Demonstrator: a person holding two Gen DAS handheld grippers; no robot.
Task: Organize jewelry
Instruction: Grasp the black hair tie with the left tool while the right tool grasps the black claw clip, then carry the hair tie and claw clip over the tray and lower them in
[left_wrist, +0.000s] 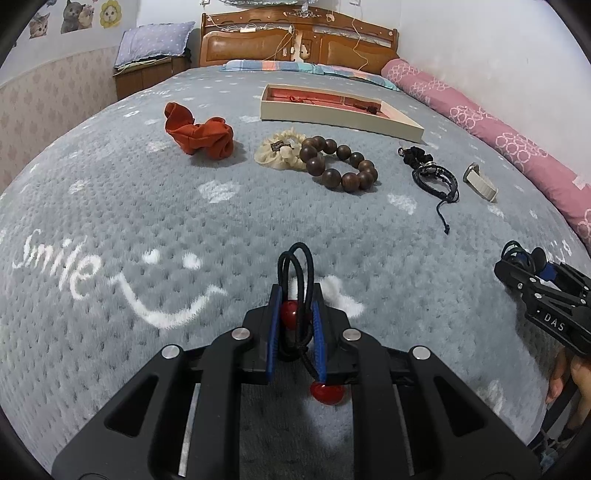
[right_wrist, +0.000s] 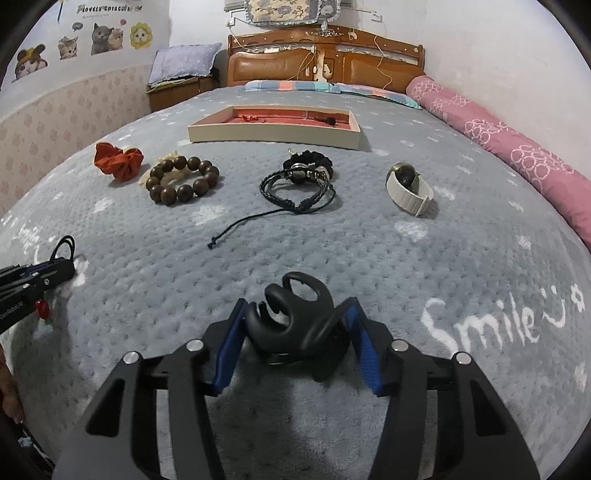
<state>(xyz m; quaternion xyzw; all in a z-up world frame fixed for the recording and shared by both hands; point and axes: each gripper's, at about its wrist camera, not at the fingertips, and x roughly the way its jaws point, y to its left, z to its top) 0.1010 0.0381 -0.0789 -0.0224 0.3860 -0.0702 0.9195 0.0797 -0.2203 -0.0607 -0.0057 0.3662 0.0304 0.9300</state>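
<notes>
I angle both tongs downward over the near edge of the bed (left_wrist: 110, 206), side by side and apart. My left tongs (left_wrist: 296, 317) are pressed together on a black hair tie (left_wrist: 295, 266) with red beads, its loops poking out past the blue pads (left_wrist: 319, 332) and one bead dangling below. My right tongs (right_wrist: 295, 332) stand half spread with a black claw clip (right_wrist: 295, 314) between the pads; the pads lie against its sides, so I read it as pinched. A fingertip shows behind the right tongs in the left view. Farther up the bed lie an orange scrunchie (left_wrist: 199, 134), a wooden bead bracelet (left_wrist: 340, 162), a braided black bracelet (right_wrist: 295, 190) and a white-strapped watch (right_wrist: 408, 188). The jewelry box (right_wrist: 275, 129) sits beyond them, toward the headboard.
</notes>
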